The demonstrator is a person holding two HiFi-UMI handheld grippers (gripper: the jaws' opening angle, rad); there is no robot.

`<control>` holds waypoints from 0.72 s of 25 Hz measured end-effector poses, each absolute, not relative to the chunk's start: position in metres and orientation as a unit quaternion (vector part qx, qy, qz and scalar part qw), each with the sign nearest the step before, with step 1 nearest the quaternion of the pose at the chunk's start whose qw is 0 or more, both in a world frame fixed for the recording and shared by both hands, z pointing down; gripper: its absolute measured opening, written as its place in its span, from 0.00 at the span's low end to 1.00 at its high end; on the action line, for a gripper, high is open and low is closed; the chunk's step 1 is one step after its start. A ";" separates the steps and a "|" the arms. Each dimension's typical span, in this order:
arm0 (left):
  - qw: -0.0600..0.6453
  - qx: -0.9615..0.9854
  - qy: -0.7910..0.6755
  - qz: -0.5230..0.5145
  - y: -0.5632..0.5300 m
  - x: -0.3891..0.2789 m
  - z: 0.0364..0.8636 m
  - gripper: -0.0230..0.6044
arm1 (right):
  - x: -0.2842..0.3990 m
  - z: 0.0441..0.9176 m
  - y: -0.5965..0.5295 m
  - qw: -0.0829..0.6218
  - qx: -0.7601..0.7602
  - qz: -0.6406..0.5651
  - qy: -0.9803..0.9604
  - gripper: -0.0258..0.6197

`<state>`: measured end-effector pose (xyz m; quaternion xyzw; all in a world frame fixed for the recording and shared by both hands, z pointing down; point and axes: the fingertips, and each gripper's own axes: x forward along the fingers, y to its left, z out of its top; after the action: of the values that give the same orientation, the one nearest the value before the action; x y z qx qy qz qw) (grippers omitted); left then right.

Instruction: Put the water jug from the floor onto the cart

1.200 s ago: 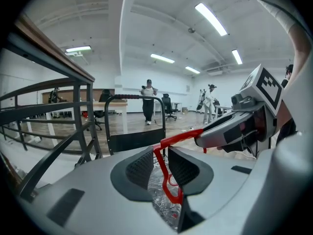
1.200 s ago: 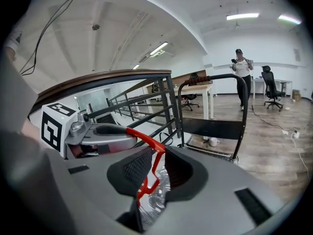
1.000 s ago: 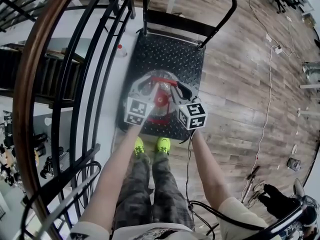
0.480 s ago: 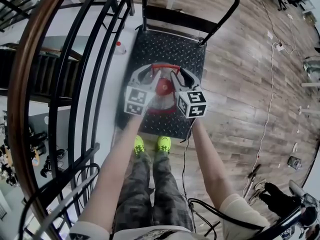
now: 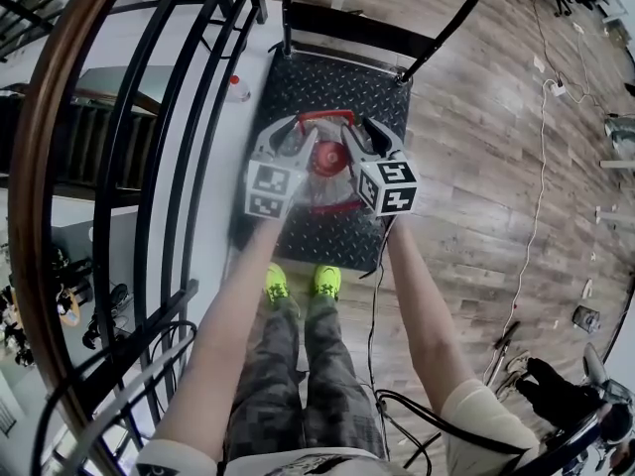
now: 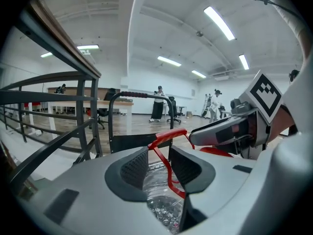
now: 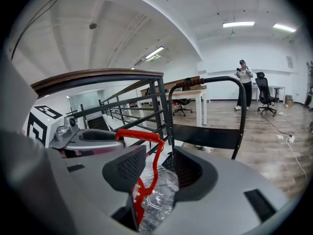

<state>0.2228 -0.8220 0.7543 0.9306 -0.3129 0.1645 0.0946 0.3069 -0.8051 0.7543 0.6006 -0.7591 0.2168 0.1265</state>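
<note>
I count one water jug [image 5: 332,188], clear, with a red cap and one red carrying handle [image 5: 325,117]; it sits on the cart [image 5: 337,82], on the half of the deck nearer my feet. There are two grippers, one on each side of the jug, each with its marker cube. The left gripper [image 6: 160,163] has its jaws opening, with the red handle running up between the pads, closer to the right-hand one; I see a gap beside it, so nothing is clamped. The right gripper [image 7: 159,170] is opening too, with the handle and the jug's clear shoulder between its pads, and the handle close by the left-hand pad.

There is one cart with one black push handle [image 5: 437,28] at its far end; one small bottle [image 5: 236,87] on the pale floor just beside the cart's left edge; two bright yellow-green shoes [image 5: 276,288] near the deck's near edge.

The deck is black diamond plate; the floor [image 5: 476,167] to the right is wood plank, with a white cable [image 5: 536,167] trailing across it; a black railing [image 5: 149,117] under a wooden handrail [image 5: 45,167] runs along the left. The room is a white open office with strip lights overhead; one person [image 7: 243,84] stands far off beside an office chair [image 7: 264,94].
</note>
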 end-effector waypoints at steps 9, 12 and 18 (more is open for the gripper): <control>0.128 0.913 -0.350 0.167 -0.831 0.194 0.780 0.24 | 0.302 0.774 -0.818 0.148 0.567 0.225 -0.779 0.28; 0.129 0.913 -0.346 0.174 -0.830 0.191 0.785 0.24 | 0.297 0.783 -0.813 0.150 0.562 0.234 -0.779 0.28; 0.100 0.919 -0.347 0.156 -0.832 0.191 0.767 0.24 | 0.296 0.777 -0.811 0.142 0.579 0.218 -0.772 0.28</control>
<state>0.1912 -0.8319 0.7675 0.9192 -0.3474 0.1564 0.0998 0.2960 -0.8112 0.7769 0.5793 -0.7724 0.2180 0.1422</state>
